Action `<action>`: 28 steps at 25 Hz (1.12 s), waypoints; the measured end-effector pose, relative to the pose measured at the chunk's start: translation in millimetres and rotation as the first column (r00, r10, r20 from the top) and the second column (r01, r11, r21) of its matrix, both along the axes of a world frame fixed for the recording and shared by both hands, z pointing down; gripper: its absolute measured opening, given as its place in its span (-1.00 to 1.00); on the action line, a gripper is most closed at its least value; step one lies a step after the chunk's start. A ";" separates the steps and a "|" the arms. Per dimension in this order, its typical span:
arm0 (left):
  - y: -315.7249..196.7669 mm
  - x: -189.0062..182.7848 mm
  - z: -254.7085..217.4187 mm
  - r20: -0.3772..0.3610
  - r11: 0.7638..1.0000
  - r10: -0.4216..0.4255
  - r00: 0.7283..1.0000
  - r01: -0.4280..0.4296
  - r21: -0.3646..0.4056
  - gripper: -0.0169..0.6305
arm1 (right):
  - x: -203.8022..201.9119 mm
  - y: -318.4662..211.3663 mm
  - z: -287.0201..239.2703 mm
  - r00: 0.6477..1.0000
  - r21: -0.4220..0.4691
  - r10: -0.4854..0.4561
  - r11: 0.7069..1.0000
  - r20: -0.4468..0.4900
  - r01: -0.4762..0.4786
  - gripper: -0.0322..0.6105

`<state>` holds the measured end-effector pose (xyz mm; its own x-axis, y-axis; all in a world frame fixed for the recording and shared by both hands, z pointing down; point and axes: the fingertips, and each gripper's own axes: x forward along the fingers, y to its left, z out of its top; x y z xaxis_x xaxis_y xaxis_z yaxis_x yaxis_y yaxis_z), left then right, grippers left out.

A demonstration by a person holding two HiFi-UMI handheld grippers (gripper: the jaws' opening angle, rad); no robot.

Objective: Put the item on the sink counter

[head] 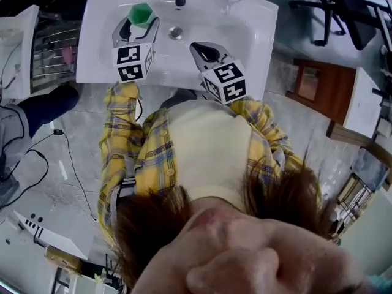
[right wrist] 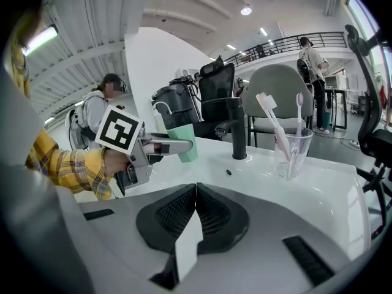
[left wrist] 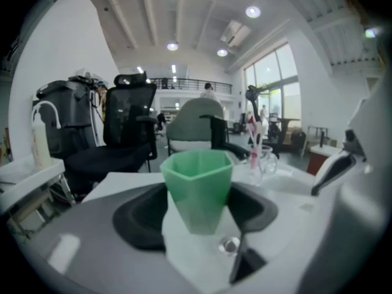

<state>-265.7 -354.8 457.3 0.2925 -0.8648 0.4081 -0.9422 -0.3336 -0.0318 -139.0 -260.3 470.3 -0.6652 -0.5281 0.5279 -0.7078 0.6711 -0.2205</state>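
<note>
**sinkguy:** Where's it at right now? The left claw (head: pixel 138 26) is pinching the green cup (left wrist: pixel 197 185) from both sides, jaws set wide around it. The cup is upright, over the back left part of the white sink (head: pixel 184 51), to the left of the black tap (right wrist: pixel 236 130). The right claw (right wrist: pixel 196 192) is pressed together with nothing in it, hanging over the front of the basin.

**mod_tess:** I'd guess the set-down is the step here. I can't tell if the base is touching the table (head: pixel 257 17) yet. I'd aim for the flat ledge beside the tap, not the sloped edge of the bowl. Keep the cup level, lower it until the base sits flat, then spread the jaws.

**sinkguy:** Anything tricky about the cup?

**mod_tess:** It looks like matte plastic, with flat facets and a taper toward the bottom. It's probably light, so it could tip if one pad drags on release. The ledge is glossy and smooth, so it may slide. The clear glass (right wrist: pixel 293 152) holding the toothbrushes (right wrist: pixel 275 124) is on the far side of the tap, well out of the way.
</note>
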 end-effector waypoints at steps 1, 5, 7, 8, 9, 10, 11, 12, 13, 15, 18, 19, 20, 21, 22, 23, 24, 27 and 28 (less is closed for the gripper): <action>-4.5 -1.7 0.8 0.004 1.000 -0.001 1.000 0.001 0.003 0.00 | -0.8 0.6 0.3 1.000 -0.001 0.001 1.000 -0.002 -0.001 -0.86; -21.6 -9.2 5.5 0.021 1.000 -0.011 1.000 0.011 0.017 0.00 | -2.5 3.6 2.7 1.000 -0.006 0.004 1.000 -0.008 -0.005 -0.86; -30.8 -12.9 6.8 0.025 1.000 -0.019 1.000 0.018 0.025 0.00 | -2.0 4.8 4.5 1.000 -0.010 0.009 1.000 -0.013 -0.009 -0.86; -34.9 -14.7 7.2 0.025 0.999 -0.023 0.999 0.022 0.027 0.00 | -1.7 5.4 5.2 1.000 -0.012 0.011 1.000 -0.015 -0.011 -0.86; -38.7 -16.5 7.3 0.026 0.999 -0.026 0.999 0.026 0.029 0.00 | -1.4 6.1 5.7 1.000 -0.014 0.012 1.000 -0.017 -0.012 -0.86; -42.2 -18.2 7.5 0.028 0.999 -0.030 0.999 0.029 0.031 0.00 | -0.9 6.5 6.1 1.000 -0.015 0.014 1.000 -0.018 -0.014 -0.86; -45.7 -19.9 8.0 0.031 0.999 -0.034 0.999 0.033 0.033 0.00 | -0.4 6.7 6.7 1.000 -0.016 0.016 1.000 -0.020 -0.016 -0.86; -49.2 -21.4 8.6 0.033 0.999 -0.037 0.999 0.036 0.036 0.00 | 0.4 6.7 7.5 1.000 -0.018 0.019 1.000 -0.022 -0.019 -0.86; -53.0 -22.5 9.3 0.034 0.998 -0.040 0.999 0.038 0.040 0.00 | 1.3 6.6 8.3 0.999 -0.020 0.022 1.000 -0.024 -0.022 -0.86; -60.5 -23.5 11.0 0.036 0.998 -0.044 0.998 0.043 0.048 0.00 | 3.5 6.3 9.9 0.999 -0.026 0.028 0.999 -0.028 -0.029 -0.86; -70.3 -23.6 14.2 0.043 0.997 -0.054 0.998 0.052 0.053 0.00 | 5.3 5.5 11.5 0.999 -0.032 0.037 0.999 -0.031 -0.038 -0.86; -72.9 -23.1 14.7 0.043 0.997 -0.057 0.997 0.054 0.055 0.00 | 5.2 5.3 11.8 0.999 -0.033 0.039 0.999 -0.032 -0.041 -0.86; -75.0 -22.1 15.2 0.044 0.997 -0.057 0.997 0.054 0.057 0.00 | 5.3 5.1 12.1 0.999 -0.034 0.042 0.999 -0.032 -0.043 -0.86; -76.9 -20.8 16.1 0.046 0.997 -0.056 0.997 0.054 0.060 0.00 | 5.6 5.0 12.6 0.998 -0.035 0.045 0.998 -0.033 -0.046 -0.86; -78.7 -19.7 17.9 0.049 0.997 -0.056 0.997 0.053 0.062 0.00 | 6.2 4.9 13.1 0.998 -0.036 0.047 0.998 -0.035 -0.048 -0.86; -80.6 -18.8 20.3 0.053 0.997 -0.057 0.997 0.054 0.064 0.00 | 6.9 4.8 13.8 0.998 -0.038 0.050 0.998 -0.036 -0.051 -0.86; -82.5 -18.1 22.8 0.057 0.996 -0.058 0.997 0.054 0.064 0.00 | 7.8 4.5 14.7 0.998 -0.039 0.053 0.998 -0.036 -0.054 -0.86; -88.4 -17.2 28.7 0.059 0.996 -0.063 0.996 0.059 0.063 0.00 | 10.4 3.9 16.9 0.997 -0.044 0.062 0.997 -0.041 -0.063 -0.86; -90.4 -17.0 29.9 0.056 0.996 -0.064 0.996 0.061 0.065 0.00 | 11.3 4.0 17.3 0.997 -0.046 0.064 0.997 -0.044 -0.066 -0.86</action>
